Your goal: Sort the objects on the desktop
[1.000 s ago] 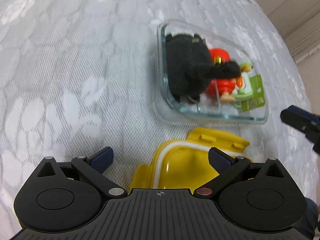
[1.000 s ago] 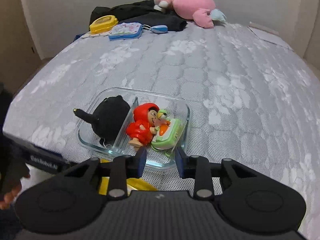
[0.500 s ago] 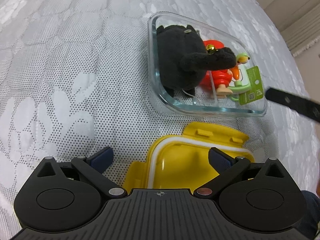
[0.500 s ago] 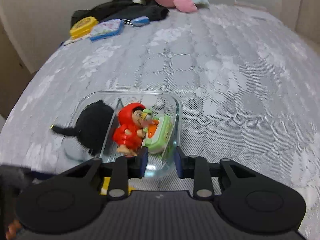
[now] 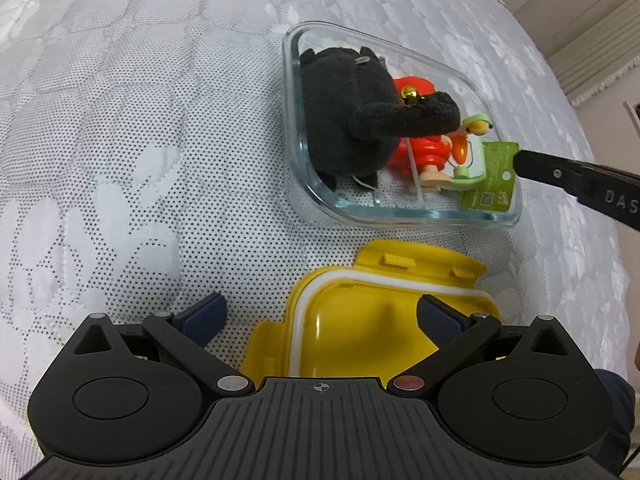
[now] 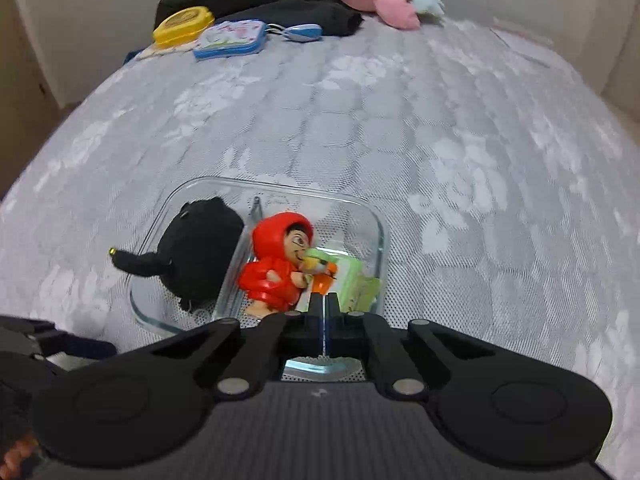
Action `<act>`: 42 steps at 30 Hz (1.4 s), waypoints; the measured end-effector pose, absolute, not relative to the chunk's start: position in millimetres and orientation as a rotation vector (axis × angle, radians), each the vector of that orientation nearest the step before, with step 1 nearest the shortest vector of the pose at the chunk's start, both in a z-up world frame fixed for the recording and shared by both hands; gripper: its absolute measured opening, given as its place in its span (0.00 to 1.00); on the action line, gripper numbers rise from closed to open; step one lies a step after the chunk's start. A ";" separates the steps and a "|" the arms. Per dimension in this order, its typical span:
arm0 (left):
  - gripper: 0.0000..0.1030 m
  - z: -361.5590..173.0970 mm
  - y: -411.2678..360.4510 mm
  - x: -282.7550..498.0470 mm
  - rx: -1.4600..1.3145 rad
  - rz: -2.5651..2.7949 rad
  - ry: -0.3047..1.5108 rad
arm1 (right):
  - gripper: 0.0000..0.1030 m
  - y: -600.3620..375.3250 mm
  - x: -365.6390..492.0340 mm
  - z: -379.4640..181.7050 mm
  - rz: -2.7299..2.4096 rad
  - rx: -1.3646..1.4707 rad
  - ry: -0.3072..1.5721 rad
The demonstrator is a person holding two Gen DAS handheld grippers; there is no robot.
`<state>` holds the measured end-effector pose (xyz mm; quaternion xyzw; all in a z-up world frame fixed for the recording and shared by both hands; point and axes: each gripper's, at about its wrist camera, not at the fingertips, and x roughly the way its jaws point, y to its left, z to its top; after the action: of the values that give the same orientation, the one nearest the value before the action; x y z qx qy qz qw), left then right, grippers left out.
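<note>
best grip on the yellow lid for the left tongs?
Take the yellow lid by its near-left rim, coming from above. It lies flat, inside up, so the raised rim and side tab give an edge; the open left tongs already straddle it.

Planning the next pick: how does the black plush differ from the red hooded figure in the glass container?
The black plush is soft and fuzzy; the red hooded figure is hard, glossy plastic. The plush is bulkier and fills the left compartment, its limb sticking out over the glass container rim, while the figure lies in the right compartment against a green toy. Both lie inside the same divided container.
</note>
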<state>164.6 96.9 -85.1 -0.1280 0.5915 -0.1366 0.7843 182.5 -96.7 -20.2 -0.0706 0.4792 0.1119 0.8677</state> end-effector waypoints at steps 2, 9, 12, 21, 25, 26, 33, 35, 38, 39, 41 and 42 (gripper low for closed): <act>1.00 -84.9 96.7 164.3 -0.278 -0.294 1.277 | 0.01 -88.4 182.1 -21.5 0.246 -0.161 1.008; 1.00 -87.0 96.1 165.2 -0.277 -0.296 1.274 | 0.03 -76.6 181.9 -26.8 0.279 -0.141 1.035; 1.00 -86.6 94.0 164.6 -0.280 -0.295 1.265 | 0.21 -80.4 180.9 -27.8 0.286 -0.114 1.047; 1.00 -59.8 71.3 144.9 -0.236 -0.307 1.088 | 0.49 -139.9 129.1 -0.2 0.232 0.007 0.925; 1.00 -51.8 63.5 128.2 -0.214 -0.278 1.051 | 0.57 -168.3 101.8 -11.3 0.214 0.096 0.952; 1.00 -50.3 63.3 123.1 -0.200 -0.257 1.039 | 0.57 -174.5 95.8 -15.2 0.213 0.123 0.963; 1.00 -41.6 68.8 80.0 -0.214 -0.128 0.956 | 0.59 -186.8 62.9 -47.8 0.200 0.252 0.975; 1.00 -41.6 69.6 71.6 -0.215 -0.105 0.945 | 0.66 -181.4 59.5 -52.2 0.190 0.212 0.974; 1.00 -46.5 62.9 67.9 -0.181 -0.081 0.969 | 0.74 -178.6 54.1 -50.6 0.192 0.167 0.957; 1.00 -47.2 59.6 67.6 -0.161 -0.075 0.975 | 0.79 -179.4 51.9 -49.9 0.181 0.162 0.950; 1.00 -46.8 53.8 66.4 -0.123 -0.078 0.972 | 0.79 -182.1 48.1 -50.6 0.160 0.161 0.953; 1.00 -47.1 51.0 65.2 -0.106 -0.080 0.971 | 0.79 -182.8 48.3 -51.2 0.162 0.165 0.960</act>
<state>65.2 51.0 -47.1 -0.0510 0.4661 -0.0384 0.8824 48.3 -182.8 -51.2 0.0790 0.4608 0.0779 0.8806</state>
